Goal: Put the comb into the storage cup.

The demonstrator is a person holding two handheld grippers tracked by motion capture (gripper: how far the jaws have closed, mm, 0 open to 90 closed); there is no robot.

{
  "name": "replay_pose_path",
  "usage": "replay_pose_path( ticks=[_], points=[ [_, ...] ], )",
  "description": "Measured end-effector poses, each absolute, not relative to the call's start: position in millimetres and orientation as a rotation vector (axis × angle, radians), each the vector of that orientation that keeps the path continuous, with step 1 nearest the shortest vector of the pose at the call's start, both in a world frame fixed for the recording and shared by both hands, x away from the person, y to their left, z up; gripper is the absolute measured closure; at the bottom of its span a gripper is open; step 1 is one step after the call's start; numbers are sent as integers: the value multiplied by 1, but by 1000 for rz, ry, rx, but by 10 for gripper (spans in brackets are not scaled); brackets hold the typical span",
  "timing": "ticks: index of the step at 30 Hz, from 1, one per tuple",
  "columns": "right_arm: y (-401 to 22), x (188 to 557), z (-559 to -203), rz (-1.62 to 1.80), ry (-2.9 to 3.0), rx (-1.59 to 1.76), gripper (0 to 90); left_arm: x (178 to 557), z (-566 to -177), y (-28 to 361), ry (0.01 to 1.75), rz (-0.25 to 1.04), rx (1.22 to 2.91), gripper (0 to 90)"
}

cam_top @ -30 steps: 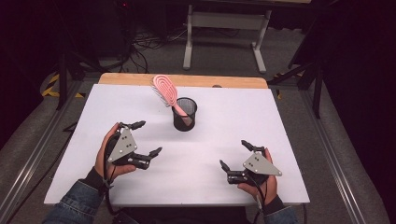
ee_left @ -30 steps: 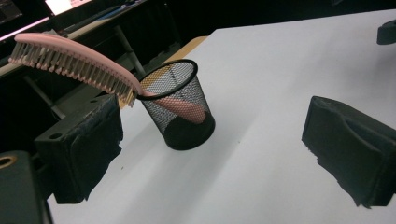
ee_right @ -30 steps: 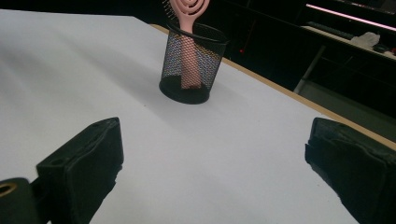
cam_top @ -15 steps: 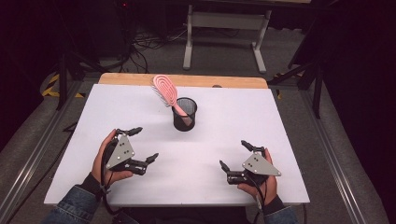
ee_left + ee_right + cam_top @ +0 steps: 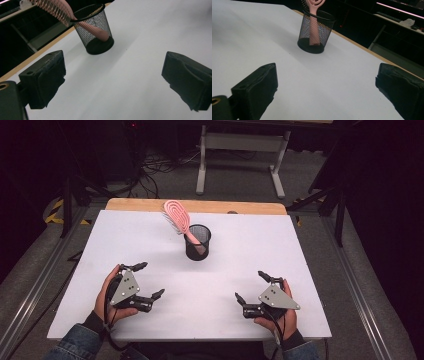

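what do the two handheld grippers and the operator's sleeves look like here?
Both the left gripper and right gripper are black, two-jawed, each topped by a grey three-cornered plate with dark dots. Jaw pads look blocky and matte black. Thin black cables trail back. Sleeves are blue denim.

The cup [image 5: 198,242] hides the brush [image 5: 179,218] handle's lower end. In the right gripper view, the top edge cuts off the brush head.

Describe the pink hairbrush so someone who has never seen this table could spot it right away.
Start at the white table and find the black mesh cup standing near its far middle. The pink hairbrush sits handle-down inside it, its head leaning out over the rim toward the far left. It is the one pink thing there.
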State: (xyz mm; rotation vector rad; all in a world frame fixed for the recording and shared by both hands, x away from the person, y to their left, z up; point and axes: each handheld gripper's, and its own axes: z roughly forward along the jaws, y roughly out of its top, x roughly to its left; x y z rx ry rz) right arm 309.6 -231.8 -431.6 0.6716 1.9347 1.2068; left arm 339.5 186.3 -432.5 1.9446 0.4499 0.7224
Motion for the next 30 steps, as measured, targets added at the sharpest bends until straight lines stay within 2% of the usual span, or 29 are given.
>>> replay_pose_path(
  ticks=[17,30],
  points=[
    [-237,304,-434,1175,1946,672,42,329,-449,210,521,708,1925,60],
    [-243,302,-436,1167,1949,682,42,315,-461,238,638,670,1909,60]
  ],
)
